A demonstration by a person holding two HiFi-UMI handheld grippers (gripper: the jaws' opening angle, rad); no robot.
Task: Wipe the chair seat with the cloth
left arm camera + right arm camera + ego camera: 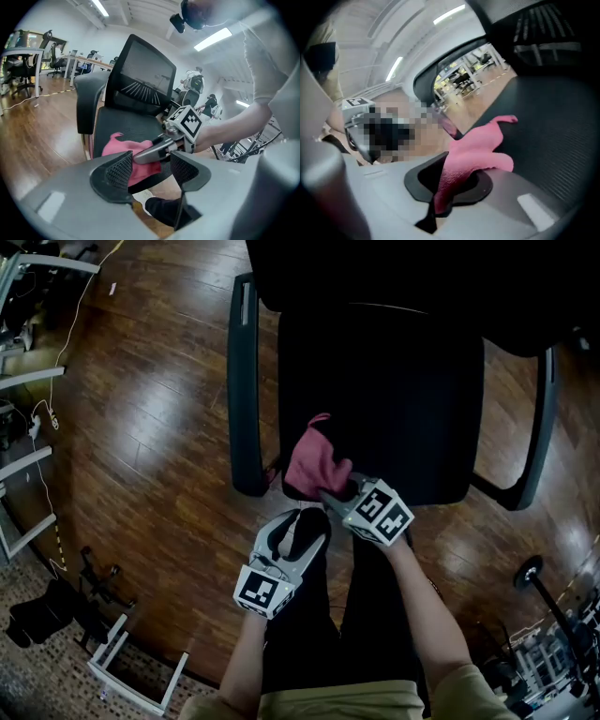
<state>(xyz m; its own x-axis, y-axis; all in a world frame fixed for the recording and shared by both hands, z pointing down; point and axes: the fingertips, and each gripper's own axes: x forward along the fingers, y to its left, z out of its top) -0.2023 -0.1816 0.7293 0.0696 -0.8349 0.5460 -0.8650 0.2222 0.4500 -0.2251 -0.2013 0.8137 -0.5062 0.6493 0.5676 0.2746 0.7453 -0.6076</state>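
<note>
1. While the right gripper (328,496) was clamped on the cloth (314,463), lying just ahead on the seat (403,399), steady downward pressure seemed wise.
2. The left gripper (298,521), jaws apart and empty, hung behind it.

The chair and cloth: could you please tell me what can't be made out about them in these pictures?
1. Seat: head view, too dark to show dirt or wiped areas.
2. Chair back: cut off by the head view's top edge.
3. Cloth: its near end is hidden between the jaws of the right gripper, right gripper view.
</note>
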